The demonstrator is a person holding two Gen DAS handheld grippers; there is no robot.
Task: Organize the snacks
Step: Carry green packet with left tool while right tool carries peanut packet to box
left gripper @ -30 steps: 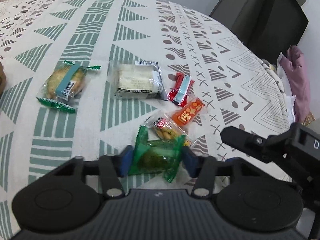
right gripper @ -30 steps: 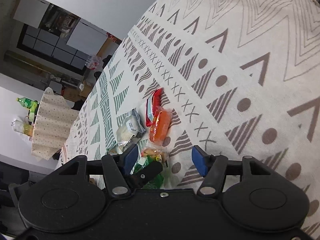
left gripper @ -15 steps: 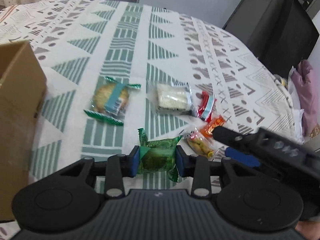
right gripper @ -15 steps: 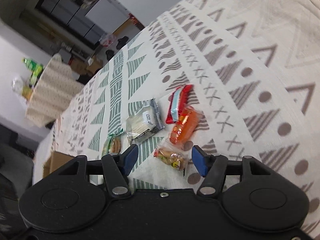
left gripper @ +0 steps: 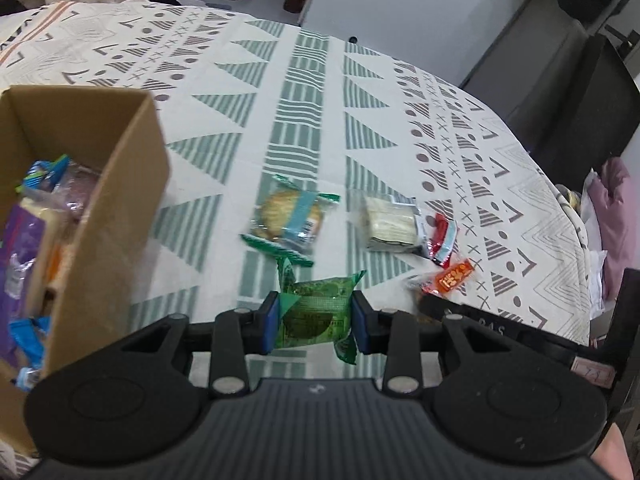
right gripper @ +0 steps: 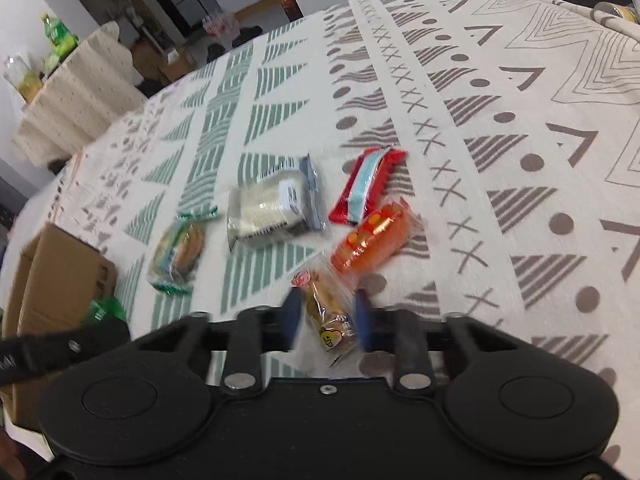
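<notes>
- Left wrist view: the left tongs are clamped on a green snack packet, its blue pads pressing on the packet's two sides, held above the desk with its patterned cloth.
- To the left of those tongs, close by, stands an open cardboard box with several wrapped snacks already inside; its near wall rises beside the left finger.
- Right wrist view: the right tongs have a clear packet of golden snacks between their blue pads. The picture is blurred there, so I cannot tell whether the pads are pressing it or only flanking it.
- Just beyond that packet lies an orange packet, touching or nearly touching it, and past that a red packet with a pale blue stripe.
- Left of the red one lies a clear-wrapped pale cake, and further left a round biscuit in a green-edged wrapper, nearest the box.
- Count on the cloth: four loose packets, one of each kind, plus one in or at each of the tongs.
- The left tongs show as a dark arm at the lower left of the right wrist view, next to the box.
</notes>
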